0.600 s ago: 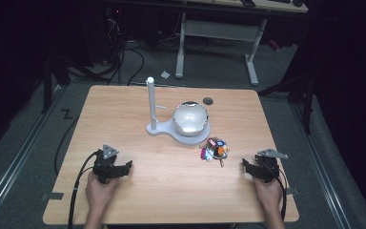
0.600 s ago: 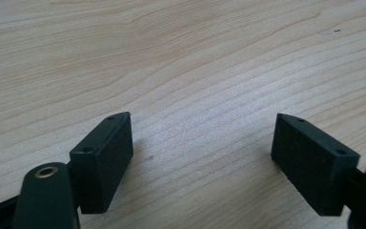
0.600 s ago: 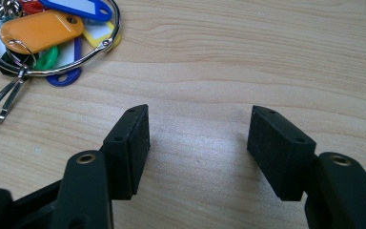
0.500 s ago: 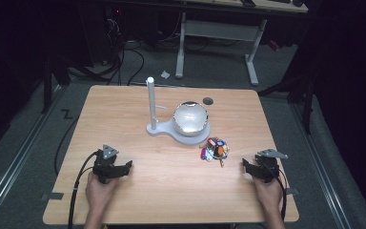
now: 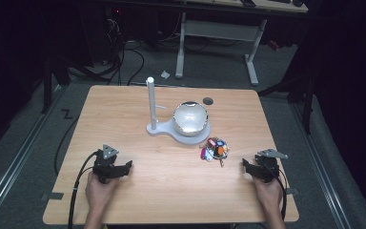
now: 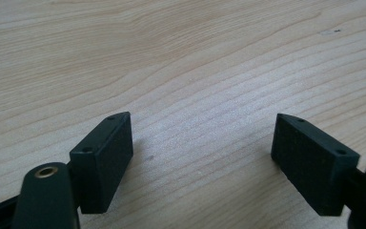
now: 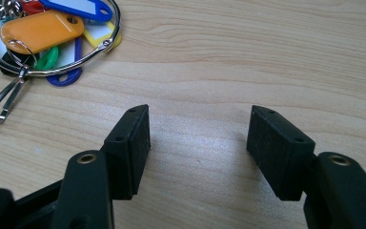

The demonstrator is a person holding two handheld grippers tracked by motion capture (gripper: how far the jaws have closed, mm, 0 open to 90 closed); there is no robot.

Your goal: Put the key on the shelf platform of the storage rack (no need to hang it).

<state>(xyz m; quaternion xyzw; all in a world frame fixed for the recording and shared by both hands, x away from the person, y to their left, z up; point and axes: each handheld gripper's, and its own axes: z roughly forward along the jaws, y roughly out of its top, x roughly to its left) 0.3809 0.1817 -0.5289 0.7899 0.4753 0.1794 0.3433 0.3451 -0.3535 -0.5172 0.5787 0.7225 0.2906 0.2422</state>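
Our right gripper [image 7: 198,150] rests low over the pale wooden table [image 5: 138,114], its black jaws spread wide with nothing between them; our left gripper [image 5: 116,168] stands just as wide and empty. To take the bunch of coloured plastic key tags on a metal ring [image 7: 47,36] cleanly, we should swing left and forward, then close on the ring. The bunch lies near, ahead and left of the right gripper; beyond it stands the white stand with an upright post and silvery bowl [image 5: 189,119].

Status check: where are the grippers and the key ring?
Left gripper open, empty. Right gripper open, empty, on the table. Key ring loose by the stand, nearer the right gripper. Path looks clear.
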